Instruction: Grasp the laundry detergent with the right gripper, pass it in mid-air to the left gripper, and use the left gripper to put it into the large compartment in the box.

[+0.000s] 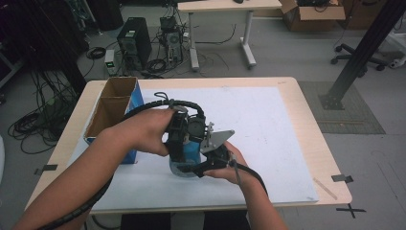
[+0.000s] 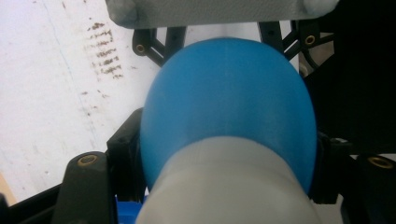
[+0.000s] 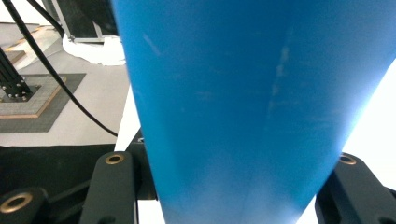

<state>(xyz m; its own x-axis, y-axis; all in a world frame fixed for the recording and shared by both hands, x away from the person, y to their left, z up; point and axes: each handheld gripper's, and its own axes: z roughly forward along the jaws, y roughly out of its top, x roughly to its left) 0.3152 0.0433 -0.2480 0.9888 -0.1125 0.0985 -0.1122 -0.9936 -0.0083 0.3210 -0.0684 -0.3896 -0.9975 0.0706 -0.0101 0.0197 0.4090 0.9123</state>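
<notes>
A blue bottle (image 1: 186, 165) stands on the white mat near the table's front. In the left gripper view it has a rounded blue shoulder (image 2: 229, 102) and a pale grey neck or cap (image 2: 224, 186) nearest the camera. My left gripper (image 1: 184, 152) comes down on it from above, and its black jaws lie against both sides of the bottle's top (image 2: 229, 154). My right gripper (image 1: 207, 165) reaches in from the right, low down, shut on the bottle's blue body (image 3: 243, 107). The jaws (image 3: 238, 186) flank that body closely. Hands and grippers hide most of the bottle in the high view.
An open cardboard box (image 1: 115, 103) with blue sides and two compartments stands at the table's left, close to the left forearm. The white mat (image 1: 263, 124) stretches bare to the right and back. Beyond the table's far edge are computers, cables and a desk.
</notes>
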